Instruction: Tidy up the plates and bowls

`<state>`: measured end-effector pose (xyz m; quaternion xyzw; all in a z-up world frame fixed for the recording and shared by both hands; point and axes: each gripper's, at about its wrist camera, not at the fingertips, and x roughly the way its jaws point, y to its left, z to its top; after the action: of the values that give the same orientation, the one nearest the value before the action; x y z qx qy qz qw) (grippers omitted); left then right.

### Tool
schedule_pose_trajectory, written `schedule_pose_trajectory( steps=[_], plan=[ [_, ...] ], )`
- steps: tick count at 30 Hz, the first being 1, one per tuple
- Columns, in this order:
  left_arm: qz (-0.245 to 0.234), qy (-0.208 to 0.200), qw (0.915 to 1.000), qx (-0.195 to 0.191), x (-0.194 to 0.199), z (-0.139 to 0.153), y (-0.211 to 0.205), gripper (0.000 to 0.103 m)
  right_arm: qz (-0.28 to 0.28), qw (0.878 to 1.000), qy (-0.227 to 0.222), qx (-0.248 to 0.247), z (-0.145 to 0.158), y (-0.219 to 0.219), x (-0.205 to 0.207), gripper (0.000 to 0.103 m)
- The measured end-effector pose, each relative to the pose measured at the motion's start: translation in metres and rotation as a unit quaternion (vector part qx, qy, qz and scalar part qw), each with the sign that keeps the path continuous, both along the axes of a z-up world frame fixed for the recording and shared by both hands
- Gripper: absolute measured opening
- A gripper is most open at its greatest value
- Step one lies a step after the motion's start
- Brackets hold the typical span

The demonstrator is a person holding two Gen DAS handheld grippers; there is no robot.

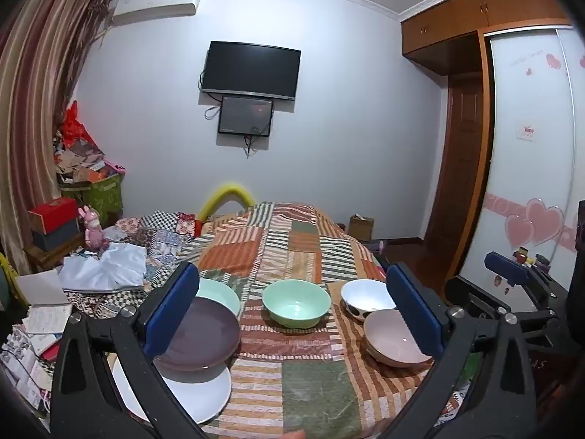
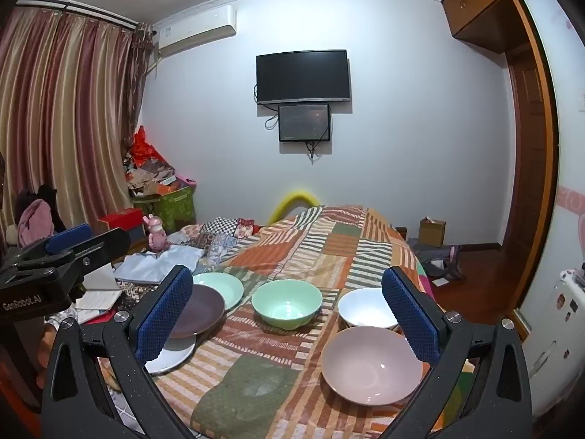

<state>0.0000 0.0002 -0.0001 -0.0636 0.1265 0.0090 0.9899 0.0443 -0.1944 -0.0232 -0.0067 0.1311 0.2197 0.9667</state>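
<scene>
Over the near end of the bed, both tongs hung wide apart and gripped nothing. The left tongs [image 1: 292,314] framed the crockery from the plate side, the right tongs [image 2: 289,314] from the bowl side, blue pads clear of every rim!

Out from the left tongs lay the plates: a dark purple plate [image 1: 199,333] lying partly across a white plate [image 1: 197,391], with a pale green plate [image 1: 219,292] just behind it. In the middle sat the green bowl [image 1: 296,307], on its own. Toward the right, the pink bowl [image 2: 369,362] sat nearest, touching or nearly touching the white bowl [image 2: 365,309] behind it. All rested on the patchwork quilt [image 2: 256,380].

By my reckoning, sorting had hardly begun: plates loosely overlapped, bowls not nested. The next move likely called for one pair of tongs to drop onto a rim, probably the pink bowl for the right or the purple plate for the left, and pinch its edge cleanly, since the soft quilt offers little support.

Hard to make out: the left finger in each view covered part of the plate pile, so how squarely the plates overlapped stayed unclear. The white plate's near edge was hidden behind the tongs, and spots showed on the white bowl only from the left camera.
</scene>
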Motion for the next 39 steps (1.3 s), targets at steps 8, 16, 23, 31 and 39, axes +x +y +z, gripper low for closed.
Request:
schedule_pose_trajectory(
  steps=[8, 16, 23, 31, 39],
  plan=[
    [0.005, 0.010, 0.9999, 0.005, 0.003, -0.005, -0.004, 0.103, 0.002, 1.000, 0.002, 0.003, 0.001, -0.001, 0.002, 0.103],
    [0.004, 0.006, 1.0000, 0.006, 0.003, -0.004, -0.002, 0.103, -0.001, 1.000, -0.005, 0.010, 0.013, -0.009, -0.001, 0.103],
    [0.003, 0.000, 0.9999, 0.014, 0.001, -0.003, -0.004, 0.103, 0.002, 1.000, -0.006, 0.012, 0.014, -0.008, -0.002, 0.103],
    [0.004, -0.005, 0.9997, 0.025, 0.000, -0.002, -0.011, 0.103, 0.003, 1.000, -0.009, 0.014, 0.009, -0.007, -0.001, 0.103],
    [0.006, -0.010, 0.9995, 0.030, 0.000, 0.000, -0.014, 0.103, 0.003, 1.000, -0.010, 0.020, 0.006, -0.007, -0.002, 0.103]
  ],
)
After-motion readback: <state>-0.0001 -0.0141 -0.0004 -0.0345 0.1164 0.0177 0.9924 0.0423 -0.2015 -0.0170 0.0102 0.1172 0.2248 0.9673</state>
